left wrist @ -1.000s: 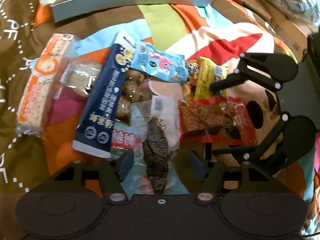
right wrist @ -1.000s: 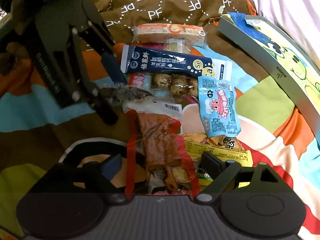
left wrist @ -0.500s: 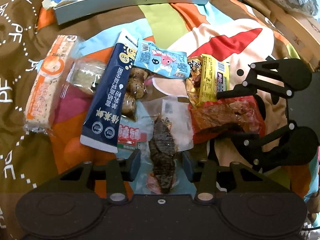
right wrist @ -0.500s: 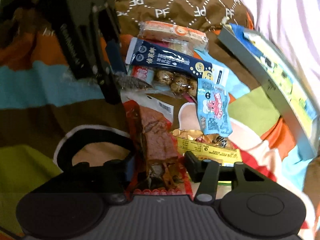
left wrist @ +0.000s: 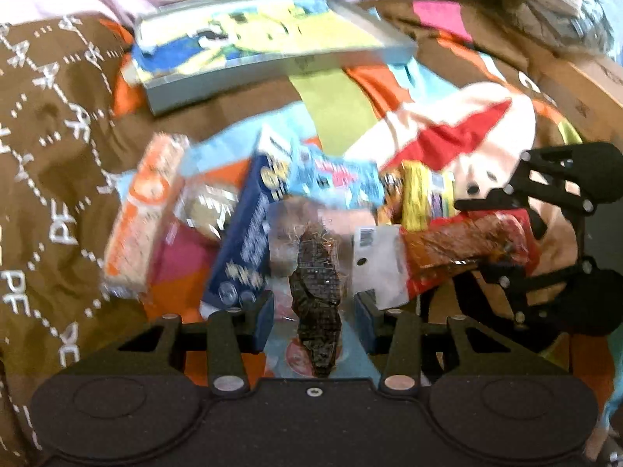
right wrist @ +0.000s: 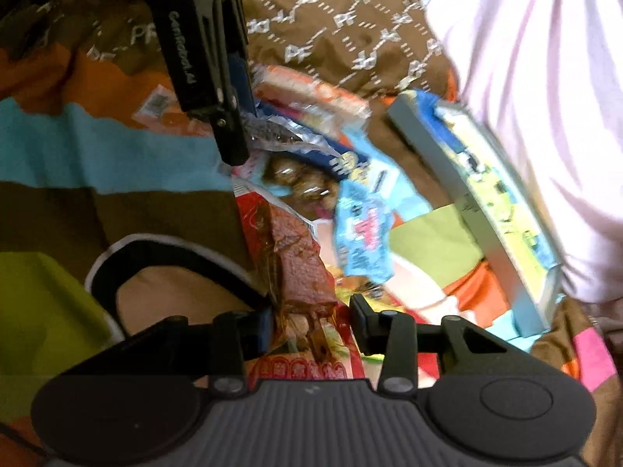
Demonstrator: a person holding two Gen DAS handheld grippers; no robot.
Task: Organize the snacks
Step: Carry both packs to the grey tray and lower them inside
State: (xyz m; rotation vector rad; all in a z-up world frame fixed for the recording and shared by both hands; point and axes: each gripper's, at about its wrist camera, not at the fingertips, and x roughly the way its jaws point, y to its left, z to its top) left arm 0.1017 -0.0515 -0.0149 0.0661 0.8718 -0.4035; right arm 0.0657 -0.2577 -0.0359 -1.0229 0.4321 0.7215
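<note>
Two packets are in our grippers, and the rest of the snacks lie in a loose heap on the patterned blanket [left wrist: 58,202]. Our left gripper [left wrist: 313,313] has its fingers closed in on the clear pouch with the dark dried piece [left wrist: 317,272]; the plastic seems pinched between the pads, and in the right wrist view the pouch hangs clear of the heap. Our right gripper [right wrist: 309,325] holds the red packet of brown jerky [right wrist: 298,268] by its near end, fingers drawn against the wrapper.

Still in the heap are the orange-labelled bar [left wrist: 142,210], the dark blue sachet [left wrist: 249,233], the light blue packet [left wrist: 335,179], the yellow packet [left wrist: 418,194] and a clear bag of round brown pieces [right wrist: 303,185]. The flat cartoon-printed box [left wrist: 249,50] lies beyond the heap, apart from it.

We judge the sorting barely begun: nothing looks grouped yet, and motion blur hides finer detail.
</note>
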